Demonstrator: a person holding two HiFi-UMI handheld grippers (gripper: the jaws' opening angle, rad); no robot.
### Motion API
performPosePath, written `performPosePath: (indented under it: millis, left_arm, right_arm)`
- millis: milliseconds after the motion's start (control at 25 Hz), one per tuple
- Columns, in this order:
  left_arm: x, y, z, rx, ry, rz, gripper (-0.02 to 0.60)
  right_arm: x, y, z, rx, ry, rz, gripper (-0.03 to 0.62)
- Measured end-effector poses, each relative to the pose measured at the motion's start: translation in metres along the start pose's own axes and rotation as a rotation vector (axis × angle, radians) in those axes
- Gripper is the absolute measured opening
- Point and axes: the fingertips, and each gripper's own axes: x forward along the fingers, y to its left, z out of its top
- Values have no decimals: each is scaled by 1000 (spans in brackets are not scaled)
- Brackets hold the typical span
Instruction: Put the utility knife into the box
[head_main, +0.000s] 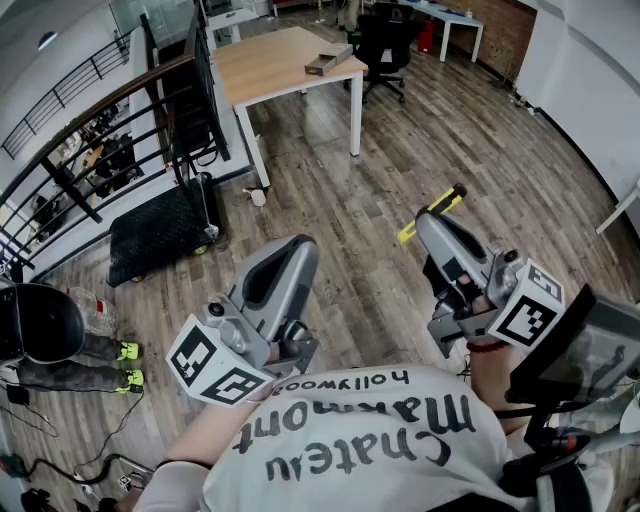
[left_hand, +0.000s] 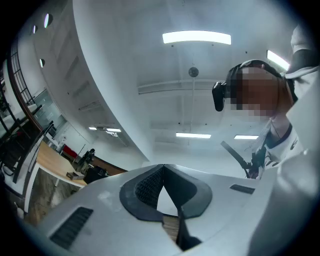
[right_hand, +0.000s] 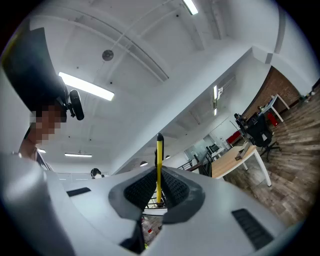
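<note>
Head view: the right gripper (head_main: 424, 224) is holding the knife (head_main: 432, 212) over open floor (head_main: 340, 220), well apart from the box (head_main: 328, 62) at the tabletop's (head_main: 270, 60) right edge, so placing is waiting. Left gripper view: the left gripper (left_hand: 163, 167) is sitting closed, empty. Right gripper view: jaws are clamping the knife (right_hand: 159, 160).

Wood floor (head_main: 400, 200), light table (head_main: 270, 60), black chair (head_main: 385, 42)

My right gripper (right_hand: 159, 192) pinches a slim yellow-and-black utility knife (right_hand: 159, 160), its tip standing upright above the jaws; a pale wooden table (right_hand: 232, 157) stands beyond.
</note>
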Motion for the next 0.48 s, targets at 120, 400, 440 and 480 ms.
performPosePath:
  millis: [120, 400, 440, 480]
  left_arm:
    - [-1, 3, -2, -5, 0, -1, 6]
    - [3, 7, -3, -23, 8, 3, 6]
    - [3, 9, -6, -27, 10, 2, 6]
    - [3, 10, -8, -31, 12, 2, 6]
  right_arm:
    - [1, -2, -4, 5, 6, -3, 31]
    - [6, -7, -7, 3, 27, -9, 31]
    - [6, -9, -10, 7, 31, -11, 32]
    - [6, -12, -13, 14, 36, -13, 31]
